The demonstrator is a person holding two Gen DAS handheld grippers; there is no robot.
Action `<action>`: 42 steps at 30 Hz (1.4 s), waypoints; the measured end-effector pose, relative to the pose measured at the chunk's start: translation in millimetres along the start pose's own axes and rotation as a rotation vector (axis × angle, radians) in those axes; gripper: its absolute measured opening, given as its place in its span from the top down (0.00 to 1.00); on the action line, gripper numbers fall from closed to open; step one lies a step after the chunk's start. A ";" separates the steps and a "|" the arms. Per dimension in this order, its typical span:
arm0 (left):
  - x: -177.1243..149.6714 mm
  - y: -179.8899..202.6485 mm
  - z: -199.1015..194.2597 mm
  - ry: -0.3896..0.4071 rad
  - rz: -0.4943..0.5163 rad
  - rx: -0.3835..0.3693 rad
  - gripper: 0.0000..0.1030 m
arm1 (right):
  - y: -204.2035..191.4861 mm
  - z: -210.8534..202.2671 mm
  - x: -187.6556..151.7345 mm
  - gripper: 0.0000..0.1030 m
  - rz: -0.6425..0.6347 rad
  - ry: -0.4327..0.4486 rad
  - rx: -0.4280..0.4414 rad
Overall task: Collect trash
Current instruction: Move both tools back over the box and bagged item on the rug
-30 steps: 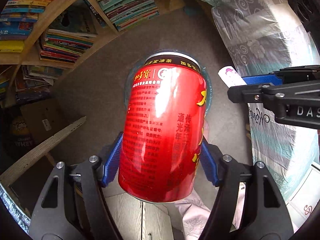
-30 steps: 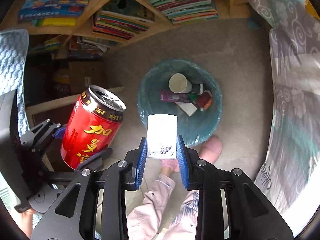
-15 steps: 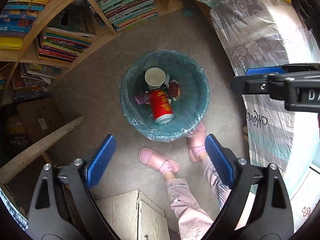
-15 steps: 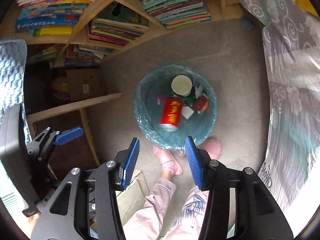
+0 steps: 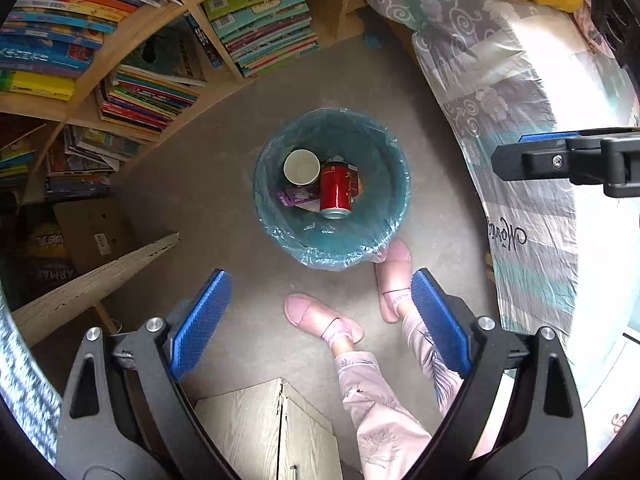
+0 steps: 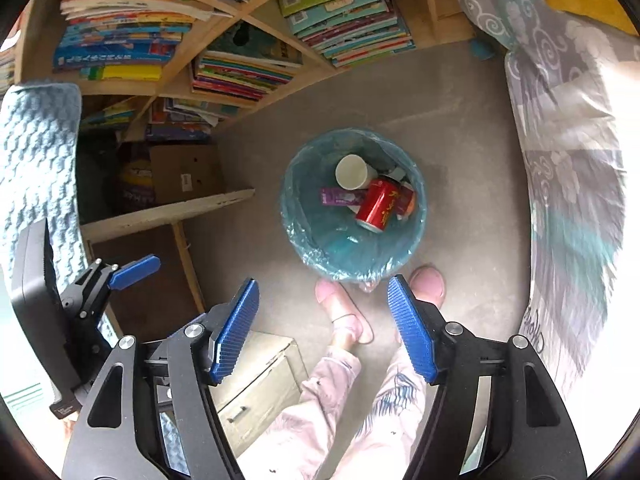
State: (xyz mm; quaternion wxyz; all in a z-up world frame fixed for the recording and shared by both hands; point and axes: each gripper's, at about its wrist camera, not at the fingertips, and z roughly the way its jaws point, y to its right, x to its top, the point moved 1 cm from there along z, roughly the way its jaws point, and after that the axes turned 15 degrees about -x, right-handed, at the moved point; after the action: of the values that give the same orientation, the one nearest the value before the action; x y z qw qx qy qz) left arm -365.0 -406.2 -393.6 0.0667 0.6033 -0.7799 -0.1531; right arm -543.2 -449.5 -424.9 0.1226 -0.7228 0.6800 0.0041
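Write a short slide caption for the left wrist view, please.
Open left gripper above the lined trash bin, where a red can lies among other trash.

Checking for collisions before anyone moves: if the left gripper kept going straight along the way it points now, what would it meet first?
Probably the bare floor just in front of the lined bin, near the person's pink slippers. The left gripper is open and empty; nothing shows between it and the floor, though depth is hard to judge.

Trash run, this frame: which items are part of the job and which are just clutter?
Job:
- bin, lined with a bag
- red can, lying in the bin
- paper cup, in the bin
- purple wrapper, in the bin
- left gripper and right gripper, both open and empty

Clutter:
- bookshelf
- cardboard box
- bedding
- cabinet
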 end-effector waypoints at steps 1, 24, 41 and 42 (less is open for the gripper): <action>-2.3 2.2 -5.2 0.004 0.000 0.001 0.12 | -0.5 -5.8 -3.2 0.34 0.002 0.002 0.004; -83.9 59.3 -201.4 0.270 -0.063 0.053 0.07 | -52.0 -193.3 -59.2 0.18 -0.163 0.250 -0.049; -189.4 -1.7 -329.3 0.549 -0.302 0.247 0.07 | -190.4 -270.1 -76.4 0.18 -0.557 0.432 -0.019; -197.8 -6.6 -333.6 0.558 -0.322 0.259 0.07 | -203.5 -271.9 -78.6 0.18 -0.587 0.436 -0.020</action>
State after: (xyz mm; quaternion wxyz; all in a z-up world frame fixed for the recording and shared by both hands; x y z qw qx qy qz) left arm -210.5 -270.3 -64.8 0.1754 0.7407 -0.6393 0.1094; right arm -392.5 -412.9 -112.7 -0.0363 -0.8724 0.4535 -0.1788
